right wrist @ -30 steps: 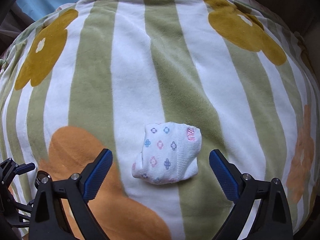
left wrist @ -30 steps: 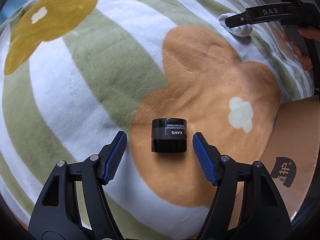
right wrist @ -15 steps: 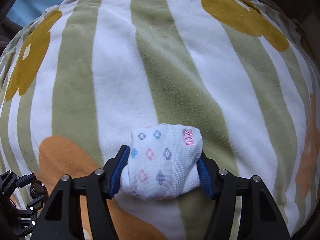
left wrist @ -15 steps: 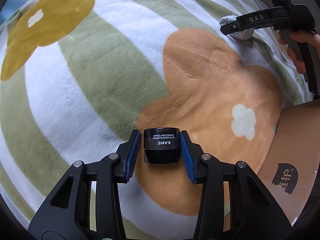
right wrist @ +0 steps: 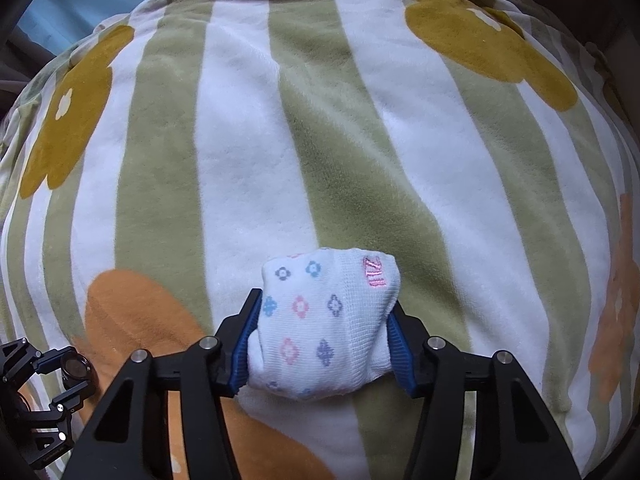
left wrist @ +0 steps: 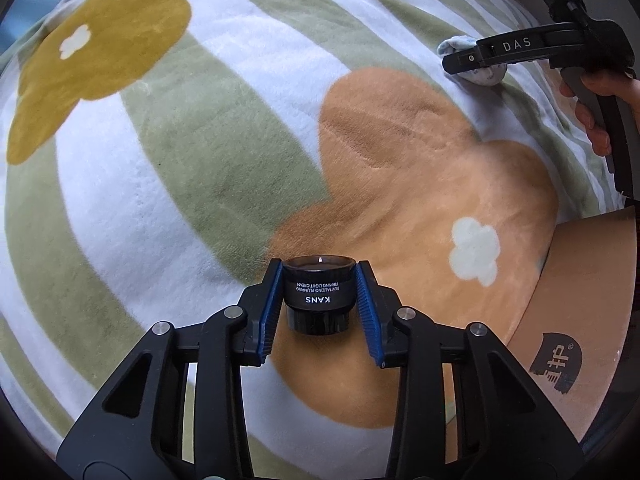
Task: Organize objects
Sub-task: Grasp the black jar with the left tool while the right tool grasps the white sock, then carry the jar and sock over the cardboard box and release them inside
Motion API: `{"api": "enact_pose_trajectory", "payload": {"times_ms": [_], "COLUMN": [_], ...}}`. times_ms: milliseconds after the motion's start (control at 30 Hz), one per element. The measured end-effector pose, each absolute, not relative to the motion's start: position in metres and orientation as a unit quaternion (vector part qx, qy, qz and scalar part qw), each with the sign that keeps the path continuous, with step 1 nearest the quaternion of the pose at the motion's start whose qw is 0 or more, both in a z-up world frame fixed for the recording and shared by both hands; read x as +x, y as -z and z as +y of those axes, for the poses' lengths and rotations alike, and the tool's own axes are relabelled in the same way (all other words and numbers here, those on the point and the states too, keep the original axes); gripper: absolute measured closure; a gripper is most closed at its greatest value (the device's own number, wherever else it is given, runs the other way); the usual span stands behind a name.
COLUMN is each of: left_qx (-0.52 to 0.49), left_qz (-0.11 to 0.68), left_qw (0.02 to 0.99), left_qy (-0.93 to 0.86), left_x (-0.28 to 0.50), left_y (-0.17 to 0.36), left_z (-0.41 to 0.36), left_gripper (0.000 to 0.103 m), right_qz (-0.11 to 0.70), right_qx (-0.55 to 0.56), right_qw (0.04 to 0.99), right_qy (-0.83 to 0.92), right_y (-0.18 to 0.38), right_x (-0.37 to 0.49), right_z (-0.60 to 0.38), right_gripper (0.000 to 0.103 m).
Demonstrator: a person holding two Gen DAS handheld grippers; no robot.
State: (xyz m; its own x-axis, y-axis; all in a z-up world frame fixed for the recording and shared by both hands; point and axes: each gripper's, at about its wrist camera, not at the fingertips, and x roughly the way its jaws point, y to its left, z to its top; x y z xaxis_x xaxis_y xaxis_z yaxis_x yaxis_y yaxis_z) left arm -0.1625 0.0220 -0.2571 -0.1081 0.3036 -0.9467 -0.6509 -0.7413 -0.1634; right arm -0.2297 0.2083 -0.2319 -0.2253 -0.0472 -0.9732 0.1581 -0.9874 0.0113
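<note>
- The left gripper [left wrist: 318, 304] has its fingers clamped on a small black cream jar [left wrist: 319, 298]; the blue pads [left wrist: 269, 312] press against both sides of the jar.
- The jar shows the word "KANS" upside down, and it sits over the orange flower of the blanket [left wrist: 200, 184] — whether it touches the fabric or is just above it, I cannot tell.
- The blanket is soft, with green and white stripes and with mustard and orange flowers.
- The right gripper [right wrist: 320, 338] has its fingers around a folded white sock [right wrist: 326, 320] with small blue, pink and purple flowers; the fingers are closing on it, and the blue pads [right wrist: 242, 350] already squeeze it from both sides.
- The sock is over a white stripe of the blanket, near the lower middle of the right wrist view.
- In the left wrist view the right gripper is at the upper right, held by a hand [left wrist: 600, 108], with the sock under its tip.
- A brown cardboard box [left wrist: 580, 320] with a dark logo stands at the right edge of the blanket.
</note>
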Motion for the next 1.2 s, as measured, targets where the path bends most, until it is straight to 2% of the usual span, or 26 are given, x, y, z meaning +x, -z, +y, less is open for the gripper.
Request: {"api": "enact_pose_trajectory", "payload": {"times_ms": [400, 633, 1200], "left_qx": [-0.563, -0.548, -0.506], "left_qz": [0.122, 0.095, 0.04], "left_qw": [0.303, 0.27, 0.191], "left_qy": [-0.759, -0.786, -0.84], "left_x": [-0.164, -0.147, -0.033], "left_y": [0.218, 0.182, 0.086], "left_z": [0.027, 0.002, -0.026], "left_gripper": [0.071, 0.071, 0.071], "right_qz": [0.042, 0.058, 0.081], "right_qx": [0.596, 0.574, 0.526], "right_qw": [0.086, 0.111, 0.192], "right_qy": [0.797, 0.809, 0.825], "right_y": [0.195, 0.16, 0.072], "right_x": [-0.217, -0.208, -0.113], "right_z": [0.213, 0.191, 0.2], "right_gripper": [0.053, 0.053, 0.053]}}
